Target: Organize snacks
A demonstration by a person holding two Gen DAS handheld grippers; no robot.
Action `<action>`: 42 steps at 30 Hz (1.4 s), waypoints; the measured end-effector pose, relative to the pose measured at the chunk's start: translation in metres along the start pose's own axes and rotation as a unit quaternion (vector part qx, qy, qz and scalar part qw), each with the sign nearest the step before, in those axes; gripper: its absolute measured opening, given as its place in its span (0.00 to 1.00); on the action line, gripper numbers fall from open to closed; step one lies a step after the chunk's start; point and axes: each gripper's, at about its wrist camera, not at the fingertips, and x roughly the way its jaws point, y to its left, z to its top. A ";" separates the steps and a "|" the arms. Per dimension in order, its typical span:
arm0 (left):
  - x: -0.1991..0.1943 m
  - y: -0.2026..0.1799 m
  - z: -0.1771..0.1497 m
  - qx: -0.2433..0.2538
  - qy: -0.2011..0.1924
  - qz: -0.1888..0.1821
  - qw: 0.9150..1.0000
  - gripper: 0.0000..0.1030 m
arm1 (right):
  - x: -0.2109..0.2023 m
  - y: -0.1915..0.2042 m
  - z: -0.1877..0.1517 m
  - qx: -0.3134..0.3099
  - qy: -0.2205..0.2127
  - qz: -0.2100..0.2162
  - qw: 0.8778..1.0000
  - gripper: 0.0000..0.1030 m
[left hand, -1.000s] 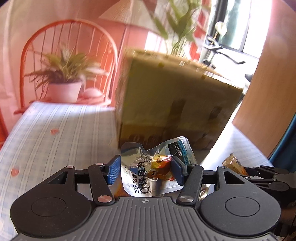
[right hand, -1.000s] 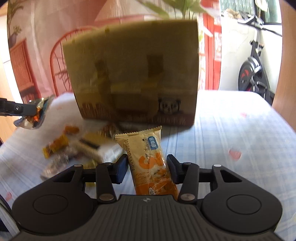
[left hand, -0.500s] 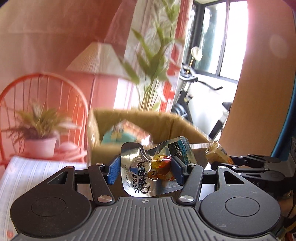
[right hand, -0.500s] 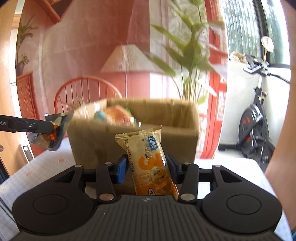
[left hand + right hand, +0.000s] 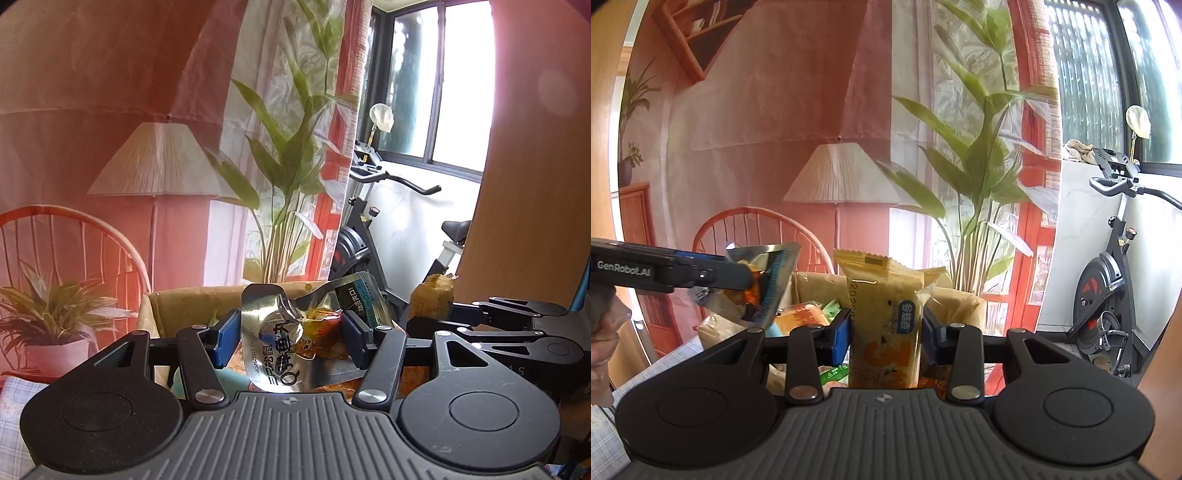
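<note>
Left tongs (image 5: pixel 290 338) pinch a silver foil pouch (image 5: pixel 280 343), blue pads pressed on both sides of its crumpled middle; pouch printed with black characters and an orange cartoon, one corner sticking up right. Right tongs (image 5: pixel 884 334) clamped on a yellow bar wrapper (image 5: pixel 886 325), standing roughly upright between the pads, crimped top edge above them, orange print low on the pack. Both sets of tongs are held up over an open cardboard box (image 5: pixel 960 302), side by side and near each other: from the left wrist view the right tongs (image 5: pixel 480 325) sit just to the right with the bar's (image 5: pixel 432 299) top end showing; from the right wrist view the left tongs (image 5: pixel 738 280) come in from the left edge with the pouch (image 5: pixel 768 280) hanging over the box's left rim. Box (image 5: pixel 184 306) already has packs inside: orange, green and teal wrappers (image 5: pixel 801 317) visible below the tongs. A bit of the person's hand (image 5: pixel 600 332) shows at far left behind the left tool. Checked tabletop (image 5: pixel 661 354) visible only at lower left. Behind: printed backdrop with lamp and chair, tall plant (image 5: pixel 979 166), exercise bike (image 5: pixel 1108 288) by the window.
</note>
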 end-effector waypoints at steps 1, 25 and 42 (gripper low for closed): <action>0.002 0.000 0.000 0.001 0.000 0.000 1.000 0.59 | 0.002 -0.001 0.000 -0.001 0.001 0.000 1.000 0.39; 0.055 0.007 0.005 0.000 0.037 0.011 0.999 0.59 | 0.039 -0.042 0.016 0.080 -0.012 -0.006 0.997 0.39; 0.115 0.001 0.021 0.000 0.077 0.032 0.997 0.60 | 0.079 -0.038 -0.022 0.082 0.054 -0.032 0.995 0.47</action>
